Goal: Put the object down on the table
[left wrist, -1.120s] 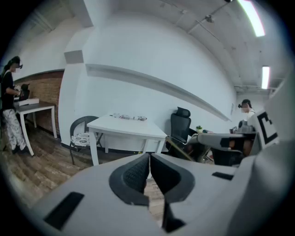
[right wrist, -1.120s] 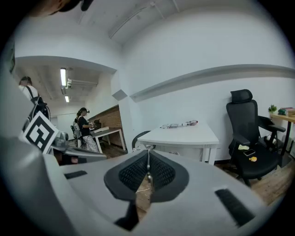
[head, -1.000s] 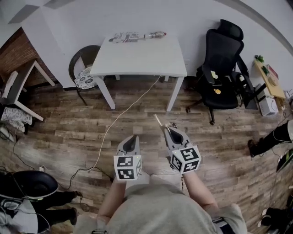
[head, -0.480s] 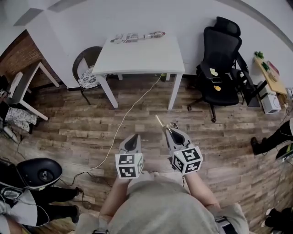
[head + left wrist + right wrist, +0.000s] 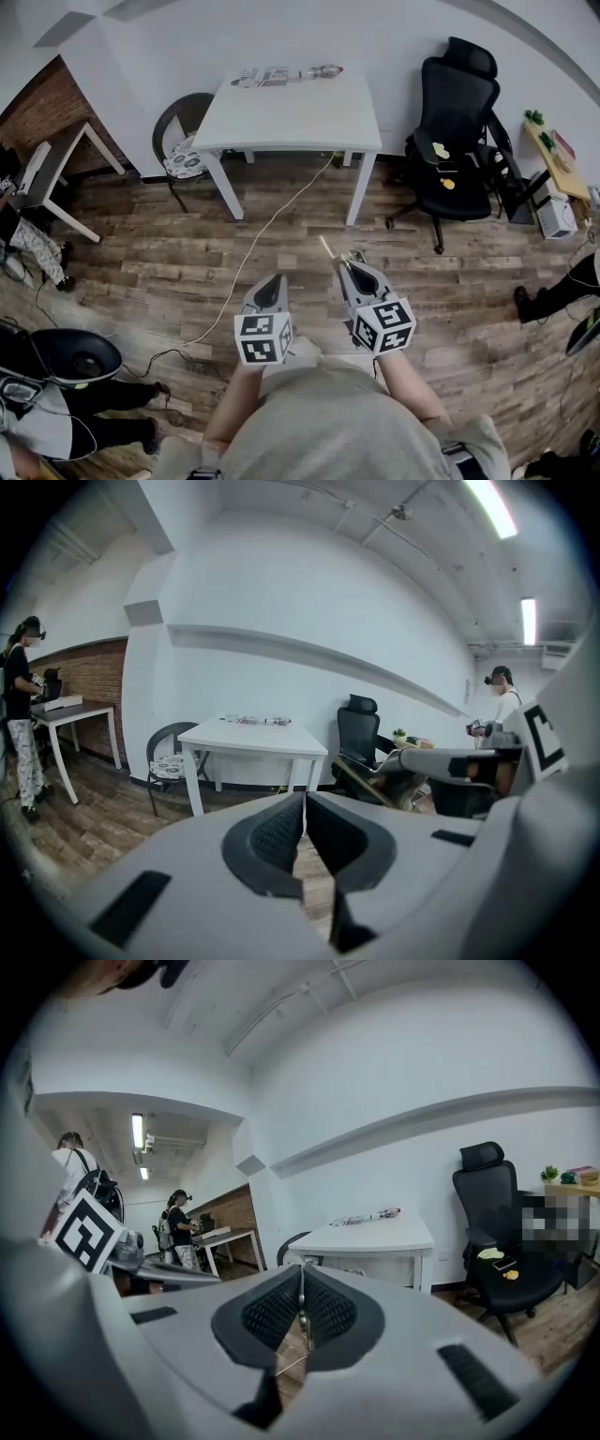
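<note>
- right hand-held gripper (image 5: 345, 265) is clamped almost fully closed on a thin pale stick (image 5: 326, 249); the stick pokes out past the tips, over the floor
- left hand-held gripper (image 5: 272, 281) has its jaws together, nothing in it
- table (image 5: 291, 117) is well apart from both, top mostly bare, some clutter (image 5: 281, 75) along the far edge
- risks, my read: thin stick could pivot or slip in the pads on the way over
- free end may hit the table edge first and lever out
- cable (image 5: 267, 225) crosses the floor ahead, trip hazard
- released too high, the stick rolls off
</note>
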Demonstrator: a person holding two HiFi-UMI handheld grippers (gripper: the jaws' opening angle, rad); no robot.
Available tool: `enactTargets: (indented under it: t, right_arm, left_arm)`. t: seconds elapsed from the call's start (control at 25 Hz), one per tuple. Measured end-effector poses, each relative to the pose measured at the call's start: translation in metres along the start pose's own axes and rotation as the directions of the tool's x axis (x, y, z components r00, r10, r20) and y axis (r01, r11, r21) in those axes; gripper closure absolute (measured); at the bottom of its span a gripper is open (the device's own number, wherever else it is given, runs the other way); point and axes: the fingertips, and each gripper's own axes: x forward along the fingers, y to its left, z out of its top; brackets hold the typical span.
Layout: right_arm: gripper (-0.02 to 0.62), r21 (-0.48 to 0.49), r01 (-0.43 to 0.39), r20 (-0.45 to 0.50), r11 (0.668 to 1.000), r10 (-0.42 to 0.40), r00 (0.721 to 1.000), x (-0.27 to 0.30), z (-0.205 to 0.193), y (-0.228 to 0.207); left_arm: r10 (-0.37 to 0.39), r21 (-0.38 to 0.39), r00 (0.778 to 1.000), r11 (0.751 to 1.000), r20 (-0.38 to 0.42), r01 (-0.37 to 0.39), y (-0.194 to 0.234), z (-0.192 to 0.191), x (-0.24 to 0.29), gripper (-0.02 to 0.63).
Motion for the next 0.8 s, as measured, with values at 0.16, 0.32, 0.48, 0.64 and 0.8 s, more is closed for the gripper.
enactTargets:
  t: [0.16, 0.32, 0.48, 0.64, 0.8]
  right_arm:
    - [0.588, 0.004, -0.004, 0.002, 1.0, 0.004, 1.0, 0.006, -0.001, 0.001]
    - [0.588, 0.008, -0.006, 0.006, 1.0, 0.006, 1.0, 0.015, 0.003, -0.003]
    - [0.588, 0.012, -0.001, 0.007, 1.0, 0.001, 1.0, 0.031, 0.004, -0.008]
    - [0.586, 0.016, 0.004, 0.002, 1.0, -0.004, 1.0, 0.056, 0.007, -0.014]
    - [0.588, 0.012, 0.0, -0.005, 1.0, 0.0, 1.0, 0.085, 0.009, -0.02]
  left_arm:
    - [0.006, -0.009, 1.0, 1.0, 0.001, -0.006, 0.006, 0.001, 0.005, 0.594]
    - [0.002, -0.019, 1.0, 1.0, 0.001, -0.002, 0.008, 0.004, 0.015, 0.594]
    - [-0.006, -0.021, 1.0, 1.0, -0.009, 0.006, 0.017, 0.005, 0.029, 0.594]
    - [-0.012, -0.023, 1.0, 1.0, -0.018, 0.012, 0.031, 0.011, 0.048, 0.594]
    - [-0.011, -0.027, 1.0, 1.0, -0.021, 0.011, 0.048, 0.019, 0.07, 0.594]
